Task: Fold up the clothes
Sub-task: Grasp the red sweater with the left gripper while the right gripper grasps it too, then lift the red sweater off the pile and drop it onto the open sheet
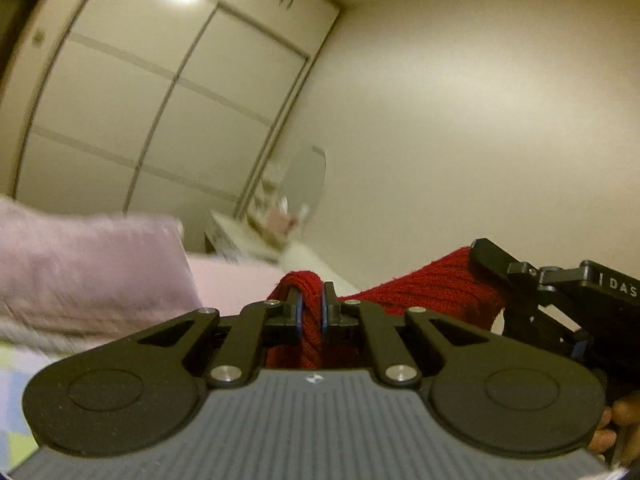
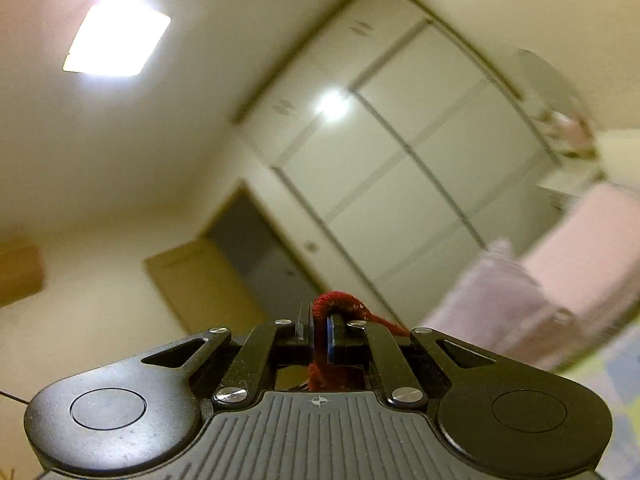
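The left gripper (image 1: 311, 308) was clamped on a thick fold of the red knit (image 1: 432, 284), its jaws drawn in with the ribbed cloth bunched up over the tips, and the right gripper (image 2: 319, 334) was likewise pinched tight on a smaller lip of the same knit (image 2: 340, 304). In the left view the knit ran off toward 3 o'clock, where the other tool's black finger (image 1: 490, 258) bit into its far end — so the garment hung held aloft between the two, both cameras tipped up at the wardrobe (image 1: 160, 92) and the ceiling light (image 2: 116, 40). A pale pink pillow (image 1: 88, 264) lay at 9 o'clock in the left view and at 3 o'clock in the right (image 2: 500, 300); the patterned bedding (image 2: 608, 364) showed only at the rim. How much of the knit dangled below, and whether it was already doubled, the pictures did not settle. Judged from this, the step was a two-point carry of a held edge, and doing it well would call for keeping both grips firm and level, with the span between them taut enough that the heavy knit did not sag or twist — chunky ribbing tends to stretch under its own weight. The bunched bite on the left looked secure; the thinner one on the right seemed the likelier to slip.
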A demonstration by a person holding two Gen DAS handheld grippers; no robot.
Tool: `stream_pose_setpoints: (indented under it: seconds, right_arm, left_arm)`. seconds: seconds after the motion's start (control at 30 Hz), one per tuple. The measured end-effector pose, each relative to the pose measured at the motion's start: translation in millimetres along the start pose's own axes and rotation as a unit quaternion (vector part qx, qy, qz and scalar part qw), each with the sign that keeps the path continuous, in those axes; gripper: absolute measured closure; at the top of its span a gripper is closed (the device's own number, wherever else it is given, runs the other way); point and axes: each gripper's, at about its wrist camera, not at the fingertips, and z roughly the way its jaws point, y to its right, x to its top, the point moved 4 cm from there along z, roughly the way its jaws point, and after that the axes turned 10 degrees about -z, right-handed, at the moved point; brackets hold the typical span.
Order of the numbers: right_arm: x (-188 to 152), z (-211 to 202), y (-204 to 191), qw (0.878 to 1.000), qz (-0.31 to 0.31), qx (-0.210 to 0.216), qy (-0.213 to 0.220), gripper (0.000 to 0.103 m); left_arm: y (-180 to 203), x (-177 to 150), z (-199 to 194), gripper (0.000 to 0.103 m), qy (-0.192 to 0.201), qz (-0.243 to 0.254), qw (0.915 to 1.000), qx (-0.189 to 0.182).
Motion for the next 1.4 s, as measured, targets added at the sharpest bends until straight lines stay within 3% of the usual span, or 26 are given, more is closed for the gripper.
stream_pose_setpoints:
  seconds: [0.1,0.17,0.2,0.23,0.27,0.3,0.43,0.53,0.63,0.83,1.1,1.4]
  right_arm:
    - [-10.9,36.0,-51.6,1.0,-0.008,0.014,-0.026,0.099]
    - [-25.4,62.8,-79.9,0.998,-0.012,0.012,-0.068,0.099]
    - [-41.4,79.5,-86.3,0.993,-0.012,-0.003,-0.119,0.086]
    - [-61.8,92.9,-90.4,0.985,-0.015,-0.023,-0.169,0.058]
    - [-85.4,103.7,-93.0,0.975,-0.019,-0.049,-0.217,0.043]
    - [-108.4,107.8,-95.0,0.966,-0.021,-0.07,-0.248,0.036]
    - [-194.1,93.5,-103.0,0.936,-0.022,-0.121,-0.329,0.036]
    - [-245.7,67.8,-107.9,0.908,-0.026,-0.14,-0.393,0.036]
    - [-283.6,43.8,-113.2,0.885,-0.066,-0.144,-0.438,0.036]
    - [-341.2,23.6,-120.6,0.853,-0.142,-0.121,-0.487,0.036]
    - [-351.1,-32.2,-130.0,0.84,-0.159,-0.111,-0.507,0.036]
    - [-357.5,-113.0,-132.9,0.832,-0.132,-0.112,-0.527,0.036]
  left_arm:
    - [-25.6,27.2,-38.5,0.094,-0.003,0.013,0.9993,0.035]
    - [-58.2,31.6,-54.4,0.088,-0.034,0.007,0.9937,0.107]
    - [-75.8,32.5,-61.9,0.088,-0.052,0.003,0.9878,0.147]
    - [-92.9,30.6,-73.8,0.088,-0.066,-0.003,0.9818,0.178]
    - [-109.6,27.1,-87.9,0.087,-0.079,-0.008,0.9758,0.204]
    - [-126.2,23.6,-102.2,0.085,-0.092,-0.014,0.9689,0.229]
    - [-172.6,-24.1,-161.5,0.082,-0.159,-0.052,0.9388,0.301]
    - [-205.1,-62.2,-206.9,0.082,-0.209,-0.081,0.9092,0.351]
    - [-212.1,-99.9,-248.8,0.082,-0.243,-0.102,0.8915,0.368]
    - [-191.6,-154.7,-289.4,0.078,-0.279,-0.079,0.8773,0.382]
    - [-145.8,-196.1,-288.6,0.068,-0.291,-0.035,0.8675,0.402]
    - [-95.1,-244.3,-313.6,0.068,-0.308,-0.022,0.8491,0.428]
